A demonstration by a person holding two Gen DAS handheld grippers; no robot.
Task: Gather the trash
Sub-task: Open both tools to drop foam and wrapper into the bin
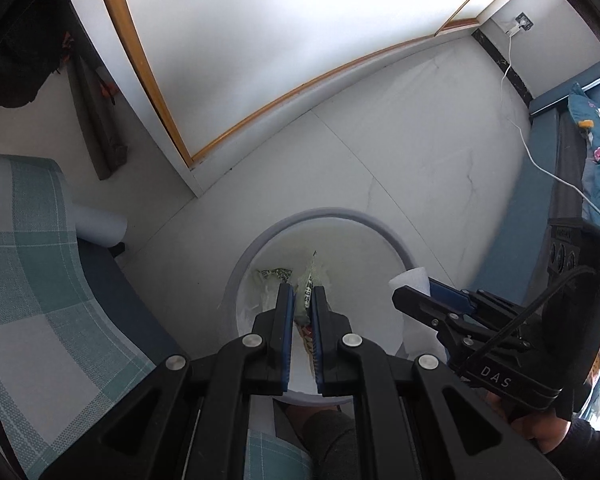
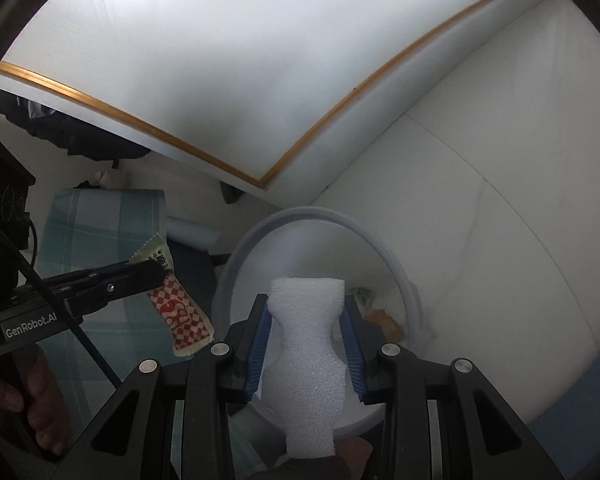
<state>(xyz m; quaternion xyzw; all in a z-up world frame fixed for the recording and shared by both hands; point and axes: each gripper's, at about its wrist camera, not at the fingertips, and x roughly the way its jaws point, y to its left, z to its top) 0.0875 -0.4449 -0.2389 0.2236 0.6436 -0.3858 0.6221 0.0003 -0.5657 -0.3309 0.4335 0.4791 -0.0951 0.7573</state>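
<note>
A white bin (image 1: 236,280) stood on the floor (image 1: 400,152) beside a checked seat (image 1: 40,260), scraps already inside. Over its near rim, the left gripper (image 1: 302,304) was pinched shut on a wrapper (image 2: 180,312) hanging lengthwise along the jaws. Just beside it, the right gripper (image 2: 306,344) was clamped on a foam strip (image 2: 306,320), squeezed at its waist. Both were judged ready to be dropped, the bin lying straight ahead and below.

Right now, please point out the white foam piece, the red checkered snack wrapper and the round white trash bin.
white foam piece (image 2: 306,332): right wrist view, pinched waist.
red checkered snack wrapper (image 2: 180,312): right wrist view, printed middle.
round white trash bin (image 1: 316,213): left wrist view, far rim.
</note>
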